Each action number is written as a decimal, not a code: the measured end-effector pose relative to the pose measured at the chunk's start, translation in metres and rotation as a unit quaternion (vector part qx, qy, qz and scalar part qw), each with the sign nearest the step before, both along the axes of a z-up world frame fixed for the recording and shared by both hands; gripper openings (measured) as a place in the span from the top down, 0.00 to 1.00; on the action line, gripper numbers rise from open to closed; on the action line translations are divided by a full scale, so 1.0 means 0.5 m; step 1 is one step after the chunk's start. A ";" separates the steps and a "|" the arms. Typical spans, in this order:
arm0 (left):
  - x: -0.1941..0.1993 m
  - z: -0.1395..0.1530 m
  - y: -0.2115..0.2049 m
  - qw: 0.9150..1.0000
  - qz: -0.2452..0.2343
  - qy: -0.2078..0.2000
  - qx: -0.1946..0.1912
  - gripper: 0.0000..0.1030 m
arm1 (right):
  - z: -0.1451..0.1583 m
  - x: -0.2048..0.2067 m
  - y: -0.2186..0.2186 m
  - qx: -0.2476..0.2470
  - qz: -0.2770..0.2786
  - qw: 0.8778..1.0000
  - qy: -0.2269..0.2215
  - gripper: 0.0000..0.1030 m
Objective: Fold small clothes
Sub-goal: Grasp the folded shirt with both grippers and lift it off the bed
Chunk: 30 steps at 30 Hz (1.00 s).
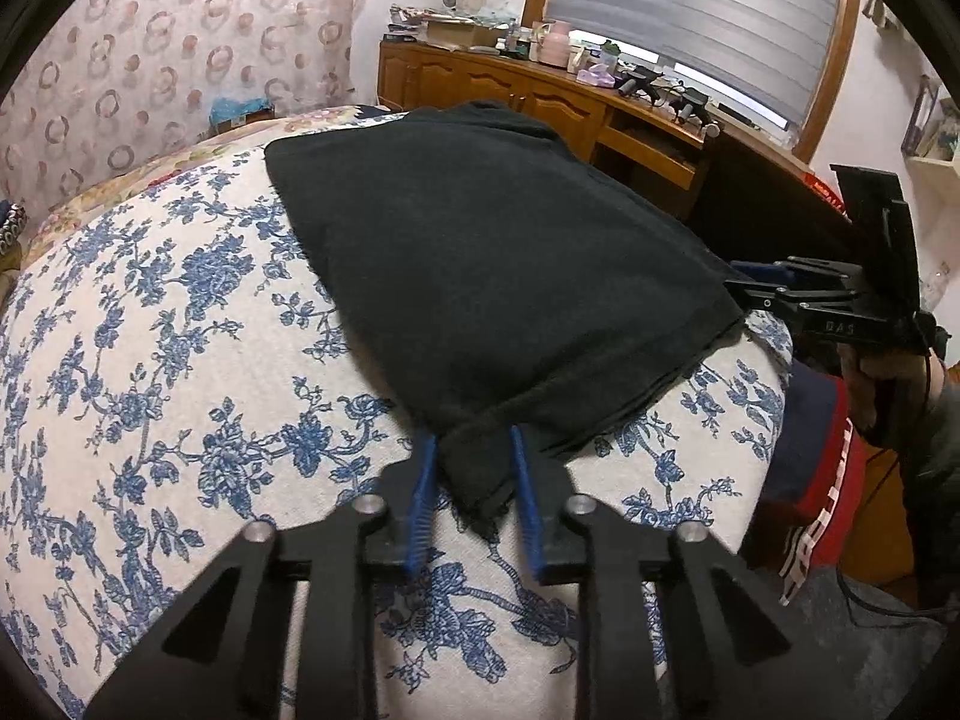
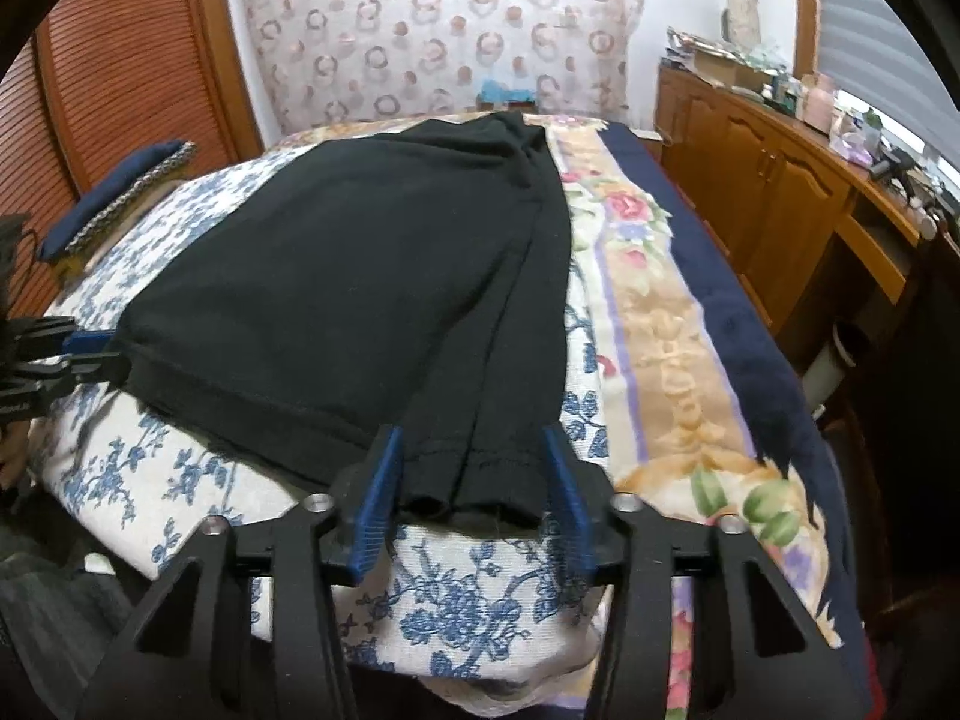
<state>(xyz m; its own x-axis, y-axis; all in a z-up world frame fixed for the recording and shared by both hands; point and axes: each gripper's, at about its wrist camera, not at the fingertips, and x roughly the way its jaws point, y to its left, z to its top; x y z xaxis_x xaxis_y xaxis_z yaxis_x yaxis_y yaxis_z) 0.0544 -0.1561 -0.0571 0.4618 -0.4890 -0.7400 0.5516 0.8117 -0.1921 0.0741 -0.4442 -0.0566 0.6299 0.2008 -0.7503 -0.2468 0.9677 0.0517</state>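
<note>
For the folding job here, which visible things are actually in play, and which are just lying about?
In play:
- black garment
- left gripper, pinching its near corner
- right gripper, at the other near corner

Lying about:
- floral bedspread underneath
- wooden cabinet with clutter
- navy cushion

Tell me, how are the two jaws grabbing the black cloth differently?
The left gripper has its jaws close together, pinching a pointed corner of the black cloth. The right gripper has its jaws wider apart, around a thicker, bunched hem. Both have blue pads and sit at the cloth's near edge on the flowery bed cover.
</note>
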 end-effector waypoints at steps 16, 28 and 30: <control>0.110 0.172 0.014 0.995 0.014 -0.079 -0.060 0.98 | 0.147 0.072 -0.006 0.092 0.036 0.988 -0.122 0.94; 0.378 0.196 0.031 0.994 0.072 -0.072 -0.045 0.98 | 0.211 0.353 0.021 0.071 0.040 0.988 -0.129 0.94; 0.418 0.181 0.028 0.994 0.078 -0.064 -0.035 0.98 | 0.202 0.407 0.016 0.068 0.032 0.991 -0.114 0.94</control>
<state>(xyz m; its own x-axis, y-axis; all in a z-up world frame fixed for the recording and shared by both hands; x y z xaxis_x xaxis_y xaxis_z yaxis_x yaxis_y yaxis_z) 0.2634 -0.1423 0.0333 0.6240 -0.4526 -0.6371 0.4436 0.8763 -0.1880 0.2776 -0.4359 0.0444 0.7628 0.3354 -0.5528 -0.3279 0.9375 0.1163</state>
